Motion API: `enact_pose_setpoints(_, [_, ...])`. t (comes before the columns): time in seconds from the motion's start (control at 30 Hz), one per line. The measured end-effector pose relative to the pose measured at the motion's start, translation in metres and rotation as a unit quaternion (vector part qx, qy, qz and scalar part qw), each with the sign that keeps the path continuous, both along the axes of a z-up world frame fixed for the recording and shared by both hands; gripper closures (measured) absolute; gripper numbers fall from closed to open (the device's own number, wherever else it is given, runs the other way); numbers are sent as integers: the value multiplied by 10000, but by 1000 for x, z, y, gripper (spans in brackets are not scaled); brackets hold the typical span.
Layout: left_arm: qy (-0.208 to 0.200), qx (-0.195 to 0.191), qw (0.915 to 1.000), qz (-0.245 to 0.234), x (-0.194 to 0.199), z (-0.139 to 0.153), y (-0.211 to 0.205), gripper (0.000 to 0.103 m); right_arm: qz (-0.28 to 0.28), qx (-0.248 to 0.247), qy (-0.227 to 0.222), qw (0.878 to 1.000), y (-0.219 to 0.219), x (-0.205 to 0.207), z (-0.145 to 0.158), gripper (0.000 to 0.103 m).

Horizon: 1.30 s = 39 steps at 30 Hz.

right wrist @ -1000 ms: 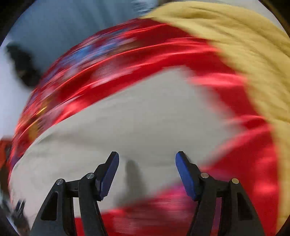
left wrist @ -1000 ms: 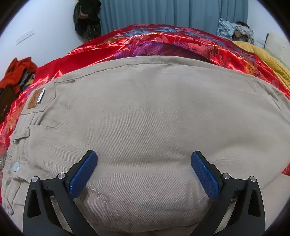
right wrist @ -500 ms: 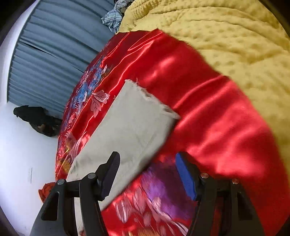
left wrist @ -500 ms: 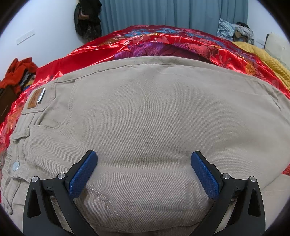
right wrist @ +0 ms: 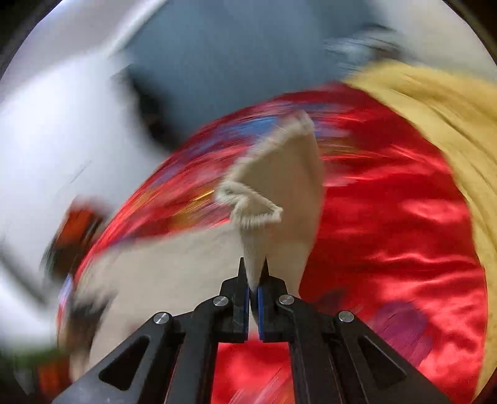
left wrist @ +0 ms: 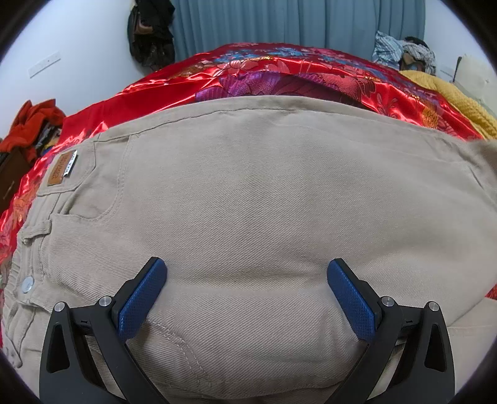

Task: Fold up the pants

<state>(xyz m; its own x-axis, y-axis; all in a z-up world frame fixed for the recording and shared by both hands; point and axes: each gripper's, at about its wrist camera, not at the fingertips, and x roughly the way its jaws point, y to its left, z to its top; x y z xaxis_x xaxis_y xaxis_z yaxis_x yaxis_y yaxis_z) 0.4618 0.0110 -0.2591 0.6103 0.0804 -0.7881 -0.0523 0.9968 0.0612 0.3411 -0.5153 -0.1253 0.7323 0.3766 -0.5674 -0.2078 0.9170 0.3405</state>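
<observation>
Beige pants [left wrist: 248, 202] lie flat on a red satin bedspread [left wrist: 279, 71], waistband with a brown leather patch [left wrist: 59, 169] at the left. My left gripper [left wrist: 247, 279] is open and rests low over the seat of the pants, its blue pads apart. My right gripper [right wrist: 253, 273] is shut on the frayed leg hem of the pants [right wrist: 279, 186] and holds it lifted above the bedspread [right wrist: 388, 233]. The right wrist view is blurred by motion.
A yellow blanket [right wrist: 435, 108] lies at the bed's right side, also in the left wrist view [left wrist: 450, 93]. Blue curtains [left wrist: 295, 25] hang behind. Clothes are piled at the far left [left wrist: 31, 124] and back right [left wrist: 403, 52].
My right gripper was open above the leg end; it has shut on the hem and lifted it, swinging fast. My left gripper has not moved.
</observation>
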Motion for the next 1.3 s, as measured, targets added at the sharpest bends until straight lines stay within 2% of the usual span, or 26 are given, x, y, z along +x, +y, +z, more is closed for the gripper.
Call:
enact_pose_setpoints(0.07, [3, 7, 10000, 0, 1, -1, 0, 0, 740, -285, 65, 9968, 24, -50, 6, 99])
enact_pose_setpoints(0.13, [16, 21, 10000, -8, 2, -1, 0, 0, 813, -561, 297, 9947, 23, -89, -3, 99])
enact_pose_setpoints(0.17, [22, 27, 10000, -14, 3, -2, -1, 0, 609, -651, 577, 9943, 11, -105, -15, 99])
enact_pose_setpoints(0.23, [46, 63, 10000, -28, 5, -2, -2, 0, -164, -897, 1087, 9899, -21, -125, -43, 97])
enact_pose_setpoints(0.27, [46, 79, 10000, -22, 6, -2, -2, 0, -663, -1133, 1352, 9821, -36, -130, -58, 96])
enact_pose_setpoints(0.33, [69, 128, 9999, -11, 7, -2, -3, 0, -1563, -1543, 1879, 9573, -60, -136, -84, 73])
enact_pose_setpoints(0.37, [82, 148, 9999, -10, 8, -2, -3, 0, -2005, -1646, 2089, 9429, -70, -141, -94, 71])
enact_pose_setpoints(0.4, [87, 171, 9998, -9, 9, -2, -3, 0, -2264, -1494, 2072, 9400, -77, -147, -96, 70])
enact_pose_setpoints(0.43, [84, 181, 9998, -8, 9, -2, -3, 0, -2458, -1344, 2000, 9389, -81, -149, -93, 64])
enact_pose_setpoints(0.5, [75, 192, 9998, -3, 10, -2, -3, 0, -3120, -1166, 1840, 9248, -83, -159, -87, 52])
enact_pose_setpoints(0.6, [135, 256, 9996, 45, 11, 1, -3, 0, -3756, -1216, 1481, 9068, -62, -180, -72, 51])
enact_pose_setpoints(0.67, [281, 352, 9989, 107, 8, 7, -6, 1, -3835, -1147, 1063, 9102, -35, -190, -57, 51])
enact_pose_setpoints(0.7, [330, 350, 9988, 115, 3, 14, -7, 1, -3796, -1110, 806, 9149, -15, -193, -50, 47])
enact_pose_setpoints(0.77, [276, 267, 9993, 13, -17, 28, -10, 1, -3573, -1015, 405, 9276, 28, -194, -42, 41])
enact_pose_setpoints(0.83, [266, 36, 9993, -245, -48, 41, -13, 1, -3250, -905, 251, 9410, 65, -188, -44, 40])
enact_pose_setpoints(0.9, [271, -91, 9987, -433, -84, 45, -14, 1, -2823, -780, 294, 9557, 105, -176, -52, 40])
enact_pose_setpoints(1.0, [295, 26, 9980, -556, -116, 31, -15, 1, -2167, -611, 667, 9720, 159, -157, -78, 40])
enact_pose_setpoints(1.07, [414, 33, 9977, -540, -121, 14, -13, 0, -1892, -746, 964, 9743, 182, -147, -97, 40])
enact_pose_setpoints(1.13, [94, -47, 9985, -536, -129, 5, -7, 0, -1855, -1037, 1318, 9682, 197, -138, -122, 39])
enact_pose_setpoints(1.23, [35, 141, 9984, -547, -126, 2, -12, 0, -1762, -1379, 1119, 9682, 206, -137, -138, 32])
enact_pose_setpoints(1.3, [33, 118, 9983, -569, -126, 2, -11, 0, -1752, -1146, 1039, 9723, 200, -141, -142, 29])
